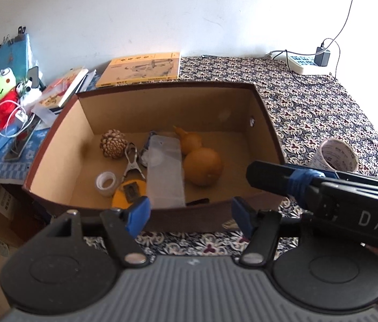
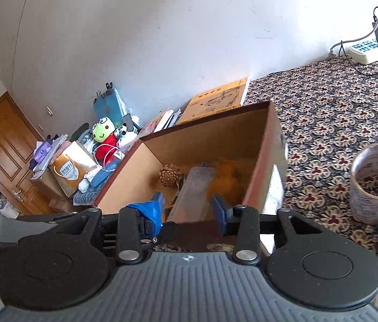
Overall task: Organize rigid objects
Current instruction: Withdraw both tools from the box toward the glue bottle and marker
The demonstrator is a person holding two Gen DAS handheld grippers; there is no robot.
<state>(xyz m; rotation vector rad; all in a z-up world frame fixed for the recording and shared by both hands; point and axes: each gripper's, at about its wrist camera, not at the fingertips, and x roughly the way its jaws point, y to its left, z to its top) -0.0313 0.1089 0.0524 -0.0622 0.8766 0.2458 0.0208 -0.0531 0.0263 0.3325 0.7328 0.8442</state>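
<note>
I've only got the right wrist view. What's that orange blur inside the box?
Observer: An orange gourd, lying on the floor of the box, right of the clear plastic case.
Operator: Anything left of that case that I can't see?
Observer: A small clear tape roll near the front wall, beside a yellow tape measure.
Operator: Is the left gripper holding anything?
Observer: No, the left gripper is open and empty, in front of the box's near wall.

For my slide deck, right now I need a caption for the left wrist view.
Open left gripper faces a cardboard box holding a gourd, pinecone and tape roll.
</note>
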